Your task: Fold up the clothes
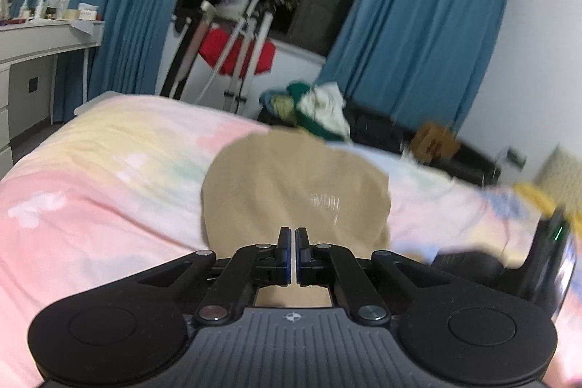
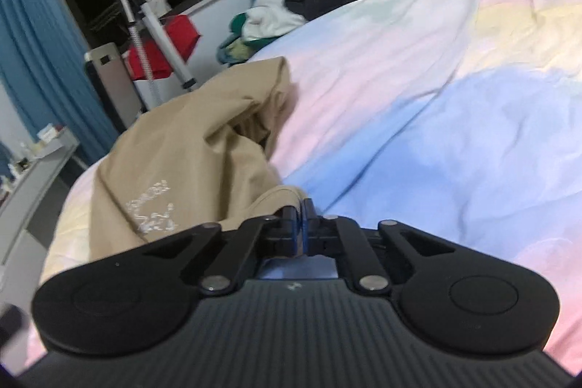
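Tan garment spread on pastel bedspread directly ahead of left gripper. Fingers nearly together there, slim gap only, nothing visibly pinched. Right gripper clamped on tan cloth edge, garment bunched ahead and left of it. Laundry pile far ahead, beyond bed edge.

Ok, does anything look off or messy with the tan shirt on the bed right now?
Yes. The tan shirt isn't lying flat: in the right wrist view it is bunched into deep folds, with its far part humped up off the bedspread. The right gripper is shut on its near edge. Nothing looks torn or spilled.
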